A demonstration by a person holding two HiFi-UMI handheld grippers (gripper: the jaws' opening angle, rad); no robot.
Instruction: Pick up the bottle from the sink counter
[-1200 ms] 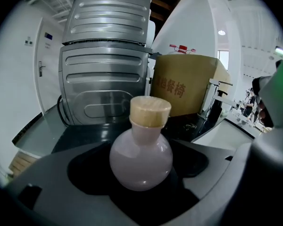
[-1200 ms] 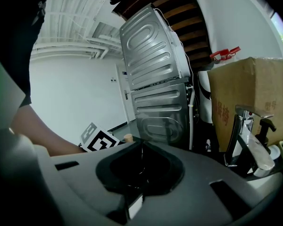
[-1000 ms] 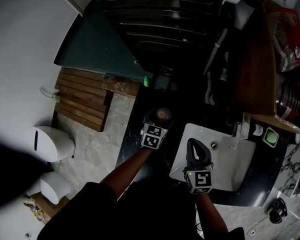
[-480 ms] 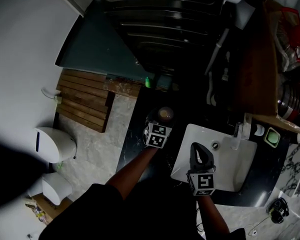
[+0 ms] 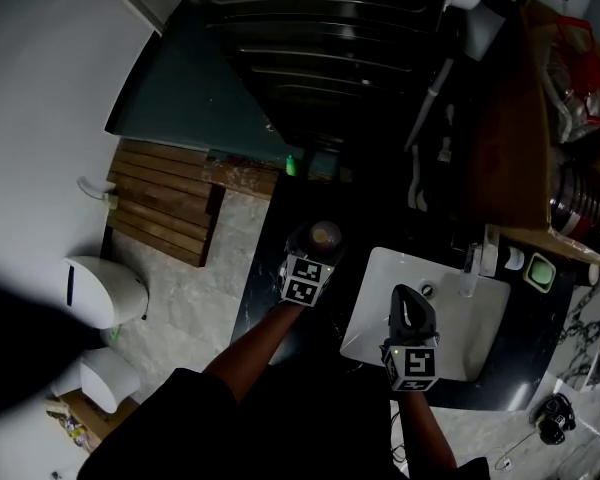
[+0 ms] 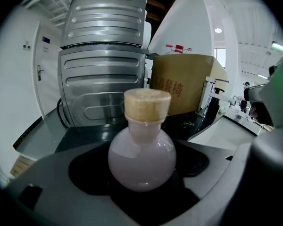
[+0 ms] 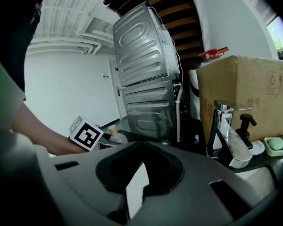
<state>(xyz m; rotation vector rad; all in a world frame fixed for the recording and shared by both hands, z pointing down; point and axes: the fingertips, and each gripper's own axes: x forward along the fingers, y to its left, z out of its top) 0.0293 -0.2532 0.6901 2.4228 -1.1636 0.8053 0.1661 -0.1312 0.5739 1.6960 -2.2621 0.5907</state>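
One bottle [image 6: 141, 157] in left hand-held gripper [image 5: 316, 251].

The head view looks steeply down from high above on the black desk [image 5: 380, 230] and white rectangular sink basin [image 5: 460, 318]. The left gripper view sits low and level, very near the round pale-pink corked bottle [image 6: 141, 157], facing the far ribbed silver machine [image 6: 104, 79] and brown cardboard box [image 6: 184, 86]. The right gripper view, low over the basin, shares all three.
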